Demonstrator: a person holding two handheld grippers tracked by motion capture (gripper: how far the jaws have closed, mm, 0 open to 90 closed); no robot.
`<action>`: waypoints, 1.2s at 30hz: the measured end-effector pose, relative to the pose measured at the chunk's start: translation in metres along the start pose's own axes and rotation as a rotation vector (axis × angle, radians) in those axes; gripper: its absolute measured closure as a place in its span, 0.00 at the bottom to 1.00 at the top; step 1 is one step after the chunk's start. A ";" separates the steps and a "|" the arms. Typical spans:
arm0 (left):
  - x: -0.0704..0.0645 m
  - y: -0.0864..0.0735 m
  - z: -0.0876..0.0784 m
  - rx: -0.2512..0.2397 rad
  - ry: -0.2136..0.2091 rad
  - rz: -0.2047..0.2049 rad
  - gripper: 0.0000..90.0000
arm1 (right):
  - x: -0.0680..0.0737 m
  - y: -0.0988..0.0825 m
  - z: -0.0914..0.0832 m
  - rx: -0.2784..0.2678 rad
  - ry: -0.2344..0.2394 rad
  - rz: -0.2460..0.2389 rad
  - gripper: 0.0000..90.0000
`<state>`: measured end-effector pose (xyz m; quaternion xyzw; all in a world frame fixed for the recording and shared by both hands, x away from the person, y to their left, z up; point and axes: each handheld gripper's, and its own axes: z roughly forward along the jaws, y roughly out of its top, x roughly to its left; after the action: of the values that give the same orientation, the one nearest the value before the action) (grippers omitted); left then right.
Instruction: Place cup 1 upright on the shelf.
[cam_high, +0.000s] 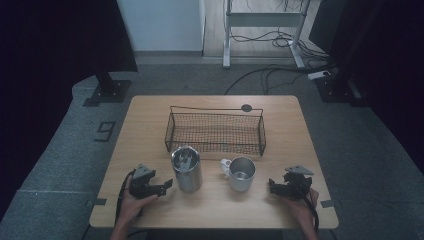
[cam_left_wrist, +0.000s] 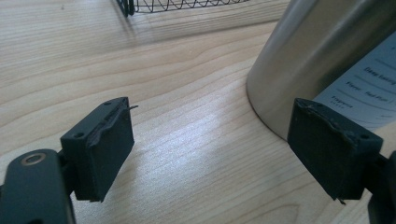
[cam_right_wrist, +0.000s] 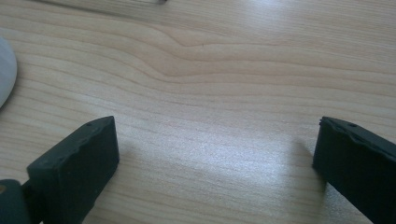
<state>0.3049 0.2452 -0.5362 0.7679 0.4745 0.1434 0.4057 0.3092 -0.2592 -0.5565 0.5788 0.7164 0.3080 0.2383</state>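
A tall steel canister (cam_high: 186, 169) stands on the wooden table (cam_high: 145, 125), in front of the left end of a black wire basket (cam_high: 215, 131). To its right stands a steel mug (cam_high: 241, 173) with a pale handle (cam_high: 225, 164). My left gripper (cam_high: 167, 185) lies just left of the canister, open, with bare wood between its pads. In the left gripper view the gripper (cam_left_wrist: 215, 140) has the canister (cam_left_wrist: 322, 56) and its white label beyond the right pad. My right gripper (cam_high: 272, 186) rests right of the mug, open; between its jaws (cam_right_wrist: 215, 149) there is bare table.
The basket's corner (cam_left_wrist: 140, 5) shows at the top of the left gripper view. A dark round grommet (cam_high: 246, 107) sits in the table's far edge. A pale rounded edge (cam_right_wrist: 4, 70) shows at the left of the right gripper view. Cables and stand bases lie on the floor beyond.
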 end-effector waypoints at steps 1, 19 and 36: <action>0.000 0.000 0.000 0.000 0.000 -0.002 0.16 | 0.000 0.000 0.000 0.001 0.000 0.000 0.01; -0.003 0.003 -0.006 -0.037 -0.038 -0.015 0.17 | -0.004 -0.001 -0.002 -0.010 -0.015 0.013 0.04; -0.017 0.010 -0.022 -0.110 -0.117 0.033 0.17 | -0.008 -0.001 -0.002 -0.015 -0.024 0.021 0.06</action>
<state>0.2894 0.2392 -0.5117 0.7592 0.4288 0.1308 0.4718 0.3085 -0.2677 -0.5561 0.5880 0.7052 0.3090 0.2480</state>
